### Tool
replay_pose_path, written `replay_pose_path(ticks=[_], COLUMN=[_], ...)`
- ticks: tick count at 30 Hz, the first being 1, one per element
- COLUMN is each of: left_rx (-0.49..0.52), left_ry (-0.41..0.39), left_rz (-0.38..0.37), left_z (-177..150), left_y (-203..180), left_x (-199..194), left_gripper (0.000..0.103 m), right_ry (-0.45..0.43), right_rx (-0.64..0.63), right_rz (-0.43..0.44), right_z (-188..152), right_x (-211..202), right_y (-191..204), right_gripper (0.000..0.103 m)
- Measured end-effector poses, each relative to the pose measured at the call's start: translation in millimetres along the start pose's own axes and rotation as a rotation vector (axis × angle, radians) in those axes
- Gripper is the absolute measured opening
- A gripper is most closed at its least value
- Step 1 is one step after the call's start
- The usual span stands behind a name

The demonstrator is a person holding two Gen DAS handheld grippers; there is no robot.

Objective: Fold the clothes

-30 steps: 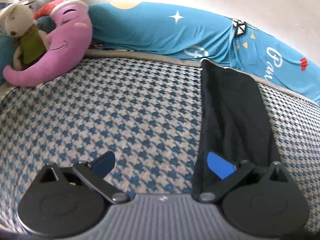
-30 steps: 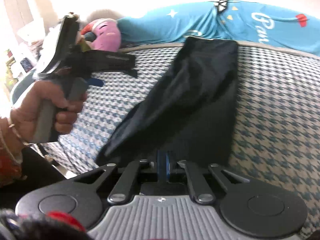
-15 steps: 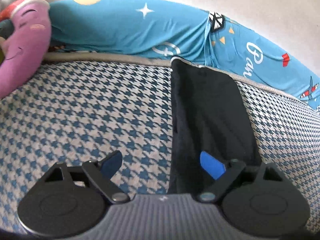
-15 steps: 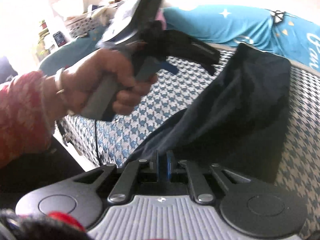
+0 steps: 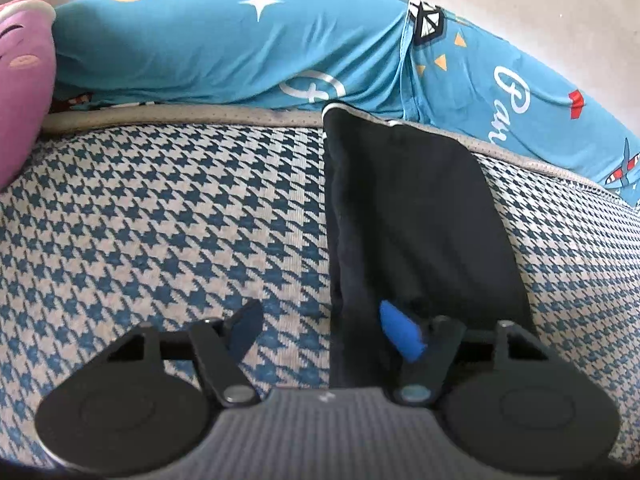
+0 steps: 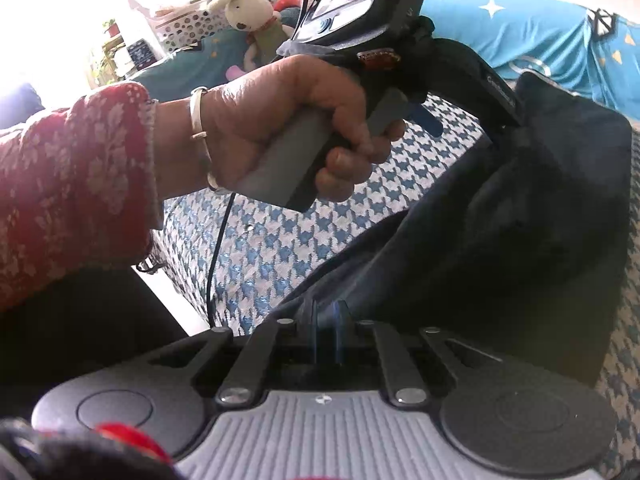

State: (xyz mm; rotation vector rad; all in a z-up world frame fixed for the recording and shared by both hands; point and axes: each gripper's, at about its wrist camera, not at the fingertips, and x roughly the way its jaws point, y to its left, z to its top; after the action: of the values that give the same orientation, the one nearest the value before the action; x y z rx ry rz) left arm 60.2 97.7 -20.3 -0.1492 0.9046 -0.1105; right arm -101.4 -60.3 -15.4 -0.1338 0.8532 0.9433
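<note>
A long black garment [image 5: 404, 216] lies in a strip across the blue-and-grey checked bed [image 5: 168, 216], reaching the teal pillows at the back. My left gripper [image 5: 323, 330] hovers low over the strip's left edge, open but narrowed, with that edge between the fingers; the blue right fingertip [image 5: 400, 338] is over the cloth. In the right wrist view the black garment [image 6: 520, 240] rises in a fold toward the camera, and my right gripper [image 6: 326, 330] is shut on its near end. A hand [image 6: 288, 120] in a red patterned sleeve holds the left gripper there.
Teal printed pillows [image 5: 248, 44] line the back of the bed against the wall. A purple plush cushion [image 5: 22, 80] sits at the far left. The right wrist view shows a rabbit toy [image 6: 252, 12], a white basket [image 6: 188, 20] and the bed's near edge [image 6: 176, 240].
My left gripper has moved forward and right onto the garment's left edge, and its fingers have drawn closer together. The right gripper stays shut on the cloth and has turned left.
</note>
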Motion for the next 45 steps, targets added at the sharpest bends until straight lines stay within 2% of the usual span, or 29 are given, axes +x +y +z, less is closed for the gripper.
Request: replay_pose_path(ticks=[2, 4, 6, 9, 12, 17, 19, 20, 21, 24, 26, 30, 36, 41, 45], left_rx=[0.006, 0.009, 0.013, 0.045, 0.059, -0.010, -0.037, -0.050, -0.044, -0.037, -0.036, -0.041, -0.068, -0.074, -0.068], left_ry=[-0.001, 0.004, 0.008, -0.021, -0.058, -0.038, -0.041, -0.043, -0.057, -0.085, -0.100, -0.098, -0.102, -0.111, -0.112], left_rz=[0.001, -0.009, -0.023, -0.014, 0.008, 0.013, 0.009, 0.007, 0.010, 0.014, 0.016, 0.026, 0.022, 0.022, 0.025], left_z=[1, 3, 5, 6, 10, 16, 16, 16, 17, 16, 15, 11, 8, 7, 6], left_y=[-2, -3, -6, -15, -21, -12, -9, -7, -7, -6, -4, 3, 14, 20, 23], left_x=[4, 7, 9, 6, 4, 11, 7, 6, 2, -7, -12, -14, -20, -24, -27], left_gripper=[0.054, 0.039, 0.018, 0.010, 0.010, 0.010, 0.014, 0.023, 0.032, 0.044, 0.044, 0.044, 0.044, 0.044, 0.044], right_ry=[-0.004, -0.011, -0.016, -0.030, -0.061, -0.084, -0.075, -0.065, -0.055, -0.029, -0.015, 0.004, 0.035, 0.032, 0.027], right_rx=[0.023, 0.033, 0.046, 0.054, 0.045, 0.021, 0.002, -0.004, -0.007, -0.028, -0.040, -0.053, -0.100, -0.166, -0.143], right_rz=[0.010, 0.011, 0.016, 0.018, 0.028, 0.112, 0.143, 0.149, 0.143, 0.089, 0.054, 0.037, 0.004, -0.049, -0.068], right_z=[1, 2, 2, 4, 7, 10, 9, 9, 8, 6, 3, 0, -7, -13, -12], right_x=[-1, -2, -3, -5, -10, -8, -4, 0, 4, 14, 19, 26, 33, 37, 34], right_y=[-4, -5, -6, -7, -6, 4, 10, 13, 15, 21, 24, 29, 36, 46, 42], right_gripper=[0.009, 0.010, 0.010, 0.010, 0.010, 0.011, 0.011, 0.011, 0.011, 0.012, 0.017, 0.029, 0.033, 0.031, 0.012])
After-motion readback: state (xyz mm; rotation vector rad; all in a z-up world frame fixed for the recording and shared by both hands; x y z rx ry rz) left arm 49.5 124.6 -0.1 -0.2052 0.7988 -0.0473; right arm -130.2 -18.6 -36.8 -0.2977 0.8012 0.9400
